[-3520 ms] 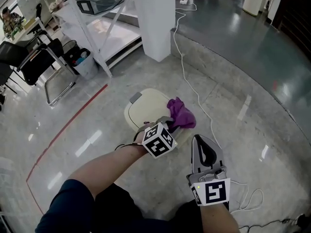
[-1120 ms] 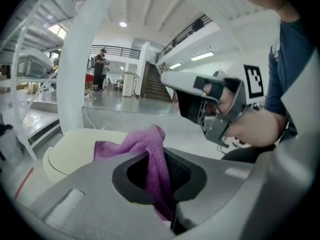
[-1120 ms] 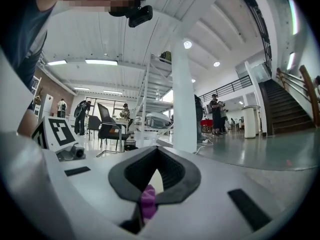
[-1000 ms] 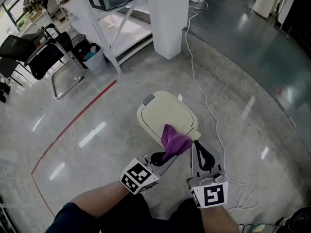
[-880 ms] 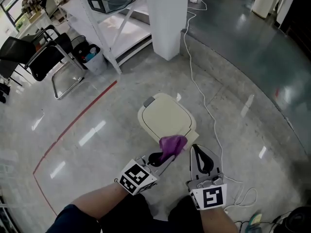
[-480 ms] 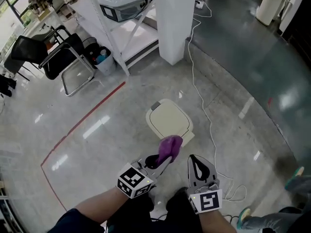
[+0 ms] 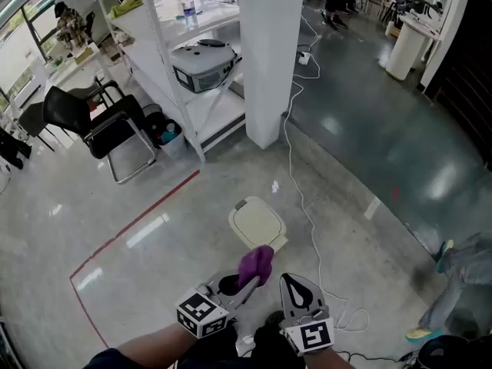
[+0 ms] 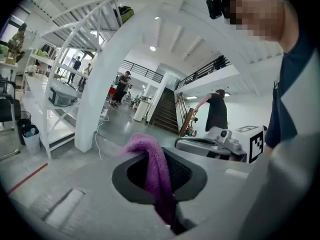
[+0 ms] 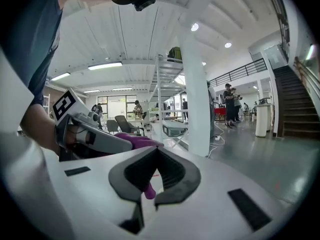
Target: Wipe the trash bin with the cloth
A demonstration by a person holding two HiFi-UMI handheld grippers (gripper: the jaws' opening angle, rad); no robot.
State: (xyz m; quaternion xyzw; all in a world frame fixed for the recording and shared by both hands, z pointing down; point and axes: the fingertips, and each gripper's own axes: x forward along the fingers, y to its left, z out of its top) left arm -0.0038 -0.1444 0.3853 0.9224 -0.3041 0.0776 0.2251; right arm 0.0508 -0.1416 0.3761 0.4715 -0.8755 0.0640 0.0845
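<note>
The cream trash bin (image 7: 257,224) stands on the grey floor with its lid down, ahead of both grippers and below them. My left gripper (image 7: 244,281) is shut on a purple cloth (image 7: 255,264), held in the air short of the bin and not touching it. In the left gripper view the cloth (image 8: 156,176) hangs down between the jaws of the left gripper (image 8: 150,156). My right gripper (image 7: 290,280) is level with it on the right, shut with nothing in it. In the right gripper view the right gripper (image 9: 157,152) has its tips together, with the cloth (image 9: 136,142) just beyond.
A white pillar (image 7: 263,60) and a white shelf rack (image 7: 192,91) holding a grey device stand behind the bin. A black chair (image 7: 104,125) is at the left. A white cable (image 7: 306,206) runs past the bin's right side. Red tape (image 7: 127,229) marks the floor. A person's legs (image 7: 453,283) are at the right.
The view has risen, so the bin looks smaller and farther off. The left gripper has lifted the cloth off the bin lid and drawn it back. The right gripper stays shut beside it.
</note>
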